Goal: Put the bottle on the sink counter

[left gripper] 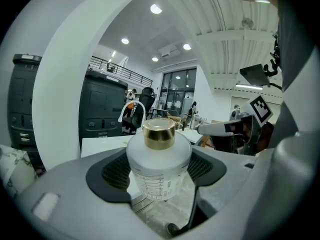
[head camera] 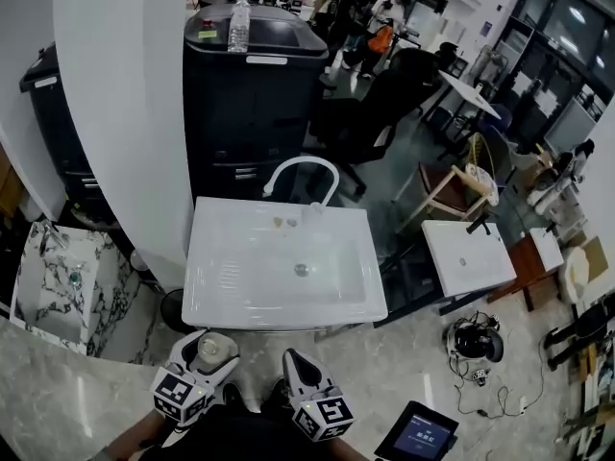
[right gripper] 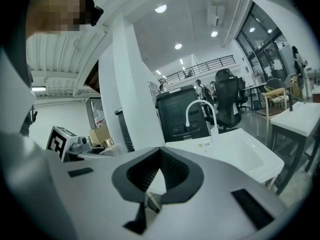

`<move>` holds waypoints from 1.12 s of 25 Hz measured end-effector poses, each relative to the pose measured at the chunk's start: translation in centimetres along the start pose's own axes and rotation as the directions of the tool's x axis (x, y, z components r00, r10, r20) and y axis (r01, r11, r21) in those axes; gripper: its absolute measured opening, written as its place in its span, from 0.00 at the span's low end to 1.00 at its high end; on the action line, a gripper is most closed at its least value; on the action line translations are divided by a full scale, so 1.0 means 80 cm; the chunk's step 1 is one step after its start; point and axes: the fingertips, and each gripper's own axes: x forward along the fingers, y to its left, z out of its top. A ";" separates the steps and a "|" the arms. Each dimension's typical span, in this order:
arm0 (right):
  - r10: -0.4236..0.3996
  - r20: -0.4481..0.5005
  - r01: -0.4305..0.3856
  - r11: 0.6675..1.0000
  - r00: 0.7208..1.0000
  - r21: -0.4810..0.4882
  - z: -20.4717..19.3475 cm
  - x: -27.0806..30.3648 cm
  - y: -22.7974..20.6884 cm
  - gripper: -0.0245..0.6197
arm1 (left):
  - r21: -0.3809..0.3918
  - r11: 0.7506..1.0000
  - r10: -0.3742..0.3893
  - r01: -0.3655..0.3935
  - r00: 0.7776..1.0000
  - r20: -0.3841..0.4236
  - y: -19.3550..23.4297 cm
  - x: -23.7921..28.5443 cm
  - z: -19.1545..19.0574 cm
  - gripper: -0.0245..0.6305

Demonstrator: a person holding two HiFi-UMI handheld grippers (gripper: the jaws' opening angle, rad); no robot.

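I have the left gripper (left gripper: 159, 173) clamped on the bottle (left gripper: 159, 160), a squat frosted one with a gold cap (left gripper: 159, 134) and printed graduation marks on its side. The ribbed pads press its body from both sides below the shoulder, so the cap stands free above the jaws and the bottle sits upright. I judge that grip suits setting it down on its base.

In the head view the left gripper (head camera: 204, 355) is drawn in close to my body, and the bottle (head camera: 211, 347) has not reached the sink (head camera: 240, 301). The white basin lies straight ahead of the jaws and its near edge is just beyond the tips. The flat ribbed counter (head camera: 223, 277) lies ahead on the gripper's own side, so it looks like the natural landing spot. The faucet (head camera: 303, 173) arches over the far rim, well clear of that path.

The right gripper (right gripper: 159, 170) is closed on nothing, its pads meeting at the tips around a hollow. It sits just beside the left one, pointing at the same sink, and I judge it is kept back because the placing needs only one tool.
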 end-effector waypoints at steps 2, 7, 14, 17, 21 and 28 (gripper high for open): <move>-0.005 -0.011 0.005 1.000 1.000 0.022 -0.007 0.004 -0.005 0.03 | -0.007 1.000 -0.008 0.008 1.000 -0.003 0.001 0.007 0.000 0.55; -0.001 -0.020 0.003 0.998 1.000 0.063 -0.013 0.017 -0.018 0.03 | 0.004 1.000 -0.010 0.010 1.000 -0.030 0.007 0.024 0.001 0.55; 0.022 0.009 -0.022 0.997 1.000 0.075 0.008 0.042 -0.046 0.03 | 0.024 0.999 0.023 -0.022 0.999 -0.031 0.022 0.051 0.020 0.55; 0.024 0.010 -0.024 0.997 1.000 0.075 0.017 0.053 -0.064 0.03 | 0.029 0.999 0.032 -0.032 0.999 -0.017 0.026 0.069 0.033 0.55; 0.033 0.004 -0.034 0.997 0.999 0.076 0.027 0.069 -0.089 0.03 | 0.021 0.999 0.044 -0.044 0.999 -0.014 0.030 0.095 0.042 0.55; 0.067 -0.007 -0.066 0.994 0.998 0.090 0.041 0.108 -0.136 0.03 | 0.015 0.997 0.073 -0.072 0.997 -0.036 0.046 0.150 0.051 0.55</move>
